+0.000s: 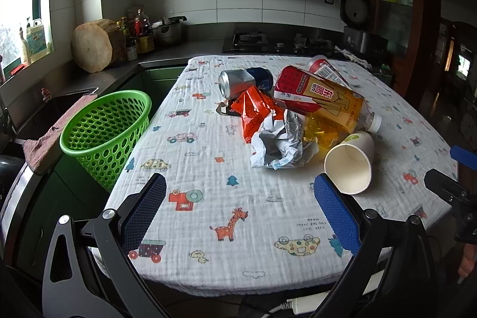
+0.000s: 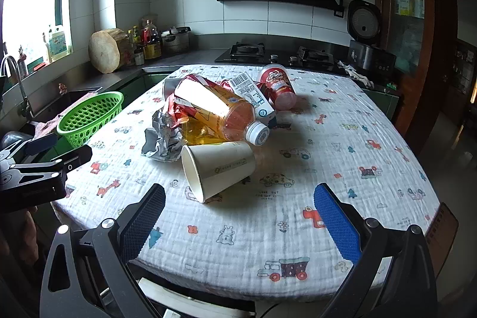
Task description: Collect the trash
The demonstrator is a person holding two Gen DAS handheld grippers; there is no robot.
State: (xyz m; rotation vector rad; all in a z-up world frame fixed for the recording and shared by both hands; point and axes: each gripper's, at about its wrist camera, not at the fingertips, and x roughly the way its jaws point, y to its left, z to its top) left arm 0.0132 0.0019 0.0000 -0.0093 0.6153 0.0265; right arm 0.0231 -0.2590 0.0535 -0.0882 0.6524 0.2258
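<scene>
A: Left gripper (image 1: 240,212)?
B: Jaws spread wide, nothing between. Hovering over near edge of cloth (image 1: 208,157), short of the pile.

A: Right gripper (image 2: 240,221)?
B: Same, released & empty. Hanging above near side of cloth, cup (image 2: 219,169) just beyond its left finger.

A: Trash location?
B: Heaped mid-table, 1 pile. Cup on its side, nearest item, mouth facing near-left in right view. Bottle (image 1: 334,106) lying down right behind cup, amber liquid inside, white cap pointing near-right, touching or almost touching cup. Foil wad (image 1: 278,143) left of cup, against bottle. Orange wrapper (image 1: 256,113) behind foil, partly tucked under bottle. Can (image 1: 244,82) on its side at far-left of pile, silver end toward left. Carton (image 2: 253,96) w/ barcode leaning on bottle's far side. Red cup (image 2: 277,90) tipped over at far-right of pile, well apart from both grippers.

A: Bin?
B: Green basket (image 1: 108,133) off table's left edge, upright, holes all round. Contents: cannot tell from these angles.

A: Anything else?
B: Counter behind w/ wood block (image 1: 95,45), jars, pot, stove (image 1: 247,40), rice cooker (image 1: 359,26) at far-right. Sink at left, window above.
</scene>
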